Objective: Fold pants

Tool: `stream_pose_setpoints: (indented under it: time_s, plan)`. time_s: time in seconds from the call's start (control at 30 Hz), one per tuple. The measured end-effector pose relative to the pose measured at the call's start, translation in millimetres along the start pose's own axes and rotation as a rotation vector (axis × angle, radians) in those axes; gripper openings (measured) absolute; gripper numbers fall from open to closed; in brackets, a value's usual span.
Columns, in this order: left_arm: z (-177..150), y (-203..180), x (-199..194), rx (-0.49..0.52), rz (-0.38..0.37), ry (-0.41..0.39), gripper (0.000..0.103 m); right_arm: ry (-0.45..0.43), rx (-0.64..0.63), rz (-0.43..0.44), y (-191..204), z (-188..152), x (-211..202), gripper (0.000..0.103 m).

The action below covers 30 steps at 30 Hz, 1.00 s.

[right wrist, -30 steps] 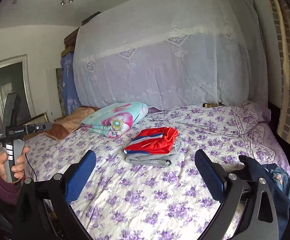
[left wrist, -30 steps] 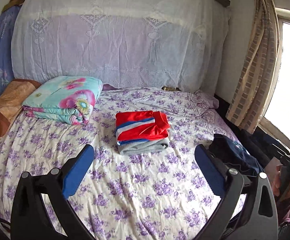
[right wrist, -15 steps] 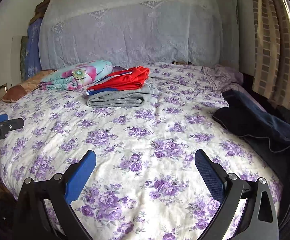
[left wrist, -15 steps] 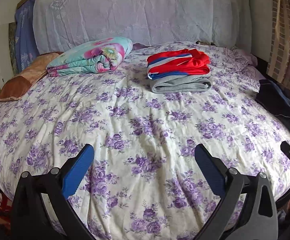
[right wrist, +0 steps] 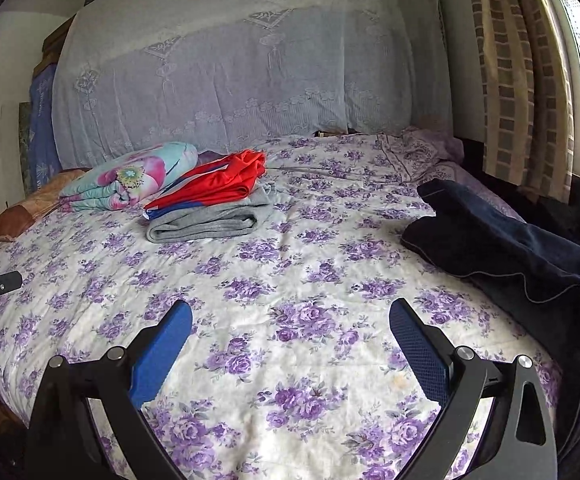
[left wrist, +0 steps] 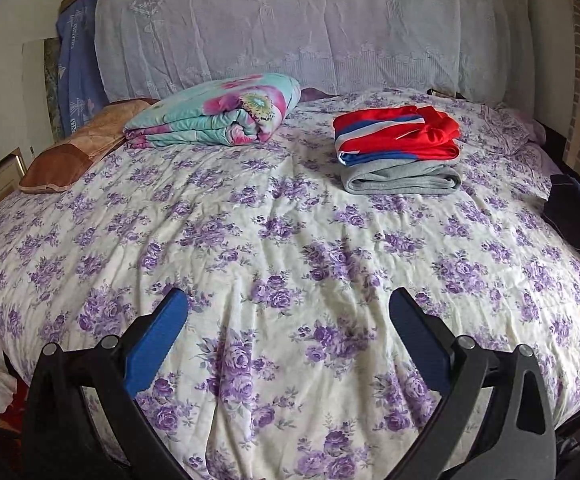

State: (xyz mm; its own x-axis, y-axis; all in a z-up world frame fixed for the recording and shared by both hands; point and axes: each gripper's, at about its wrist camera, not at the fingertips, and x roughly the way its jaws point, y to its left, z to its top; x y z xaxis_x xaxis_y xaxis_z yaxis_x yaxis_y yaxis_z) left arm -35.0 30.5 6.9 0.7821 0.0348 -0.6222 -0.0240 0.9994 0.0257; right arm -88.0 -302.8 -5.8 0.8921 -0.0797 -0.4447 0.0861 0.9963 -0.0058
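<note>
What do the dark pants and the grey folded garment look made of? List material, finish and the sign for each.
Dark pants: probably navy denim or heavy cotton, matte; thick stiff folds and a pale stitched seam along the edge.
Grey folded garment: probably cotton jersey or fleece, matte and soft; heathered grey with rounded, spongy fold edges.

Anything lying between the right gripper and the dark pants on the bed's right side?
Nothing visible: only bare floral bedspread separates the open right gripper from the dark pants. The folded stack sits far left.

purple-floral bedspread (left wrist: 290,240), seemingly navy pants (right wrist: 510,248)
</note>
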Motion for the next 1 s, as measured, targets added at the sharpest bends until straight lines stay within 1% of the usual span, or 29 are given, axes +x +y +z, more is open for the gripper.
stream_pose_setpoints:
  time_s: [0.07,0.17,0.33,0.43,0.6,0.87,1.0]
  plan:
    - [-0.1,-3.6,2.5,0.017,0.011,0.012,0.098,0.001,-0.007,-0.001,0.9,-1.1,0.6,0.099]
    - [-1.2,-9.6,2.9,0.045,0.040,0.009,0.098,0.004,-0.008,0.000,0.8,-0.9,1.4,0.099]
    - [-1.2,-13.9,2.3,0.056,0.034,0.013,0.098,0.008,0.008,0.002,-1.9,-1.7,1.4,0.099]
    - [-0.4,-13.5,1.3,0.055,0.029,0.012,0.098,0.012,0.007,0.002,-1.5,-3.0,1.7,0.099]
    - [1.7,-9.0,0.5,0.032,0.026,-0.011,0.098,0.012,0.006,-0.002,-1.6,-3.4,2.4,0.099]
    - [1.9,2.4,7.6,0.007,0.026,0.017,0.098,0.026,0.008,-0.023,-2.8,-0.8,8.8,0.099]
    - [1.3,4.7,11.9,0.007,0.015,0.028,0.098,0.022,-0.006,-0.040,-2.4,0.5,10.5,0.099]
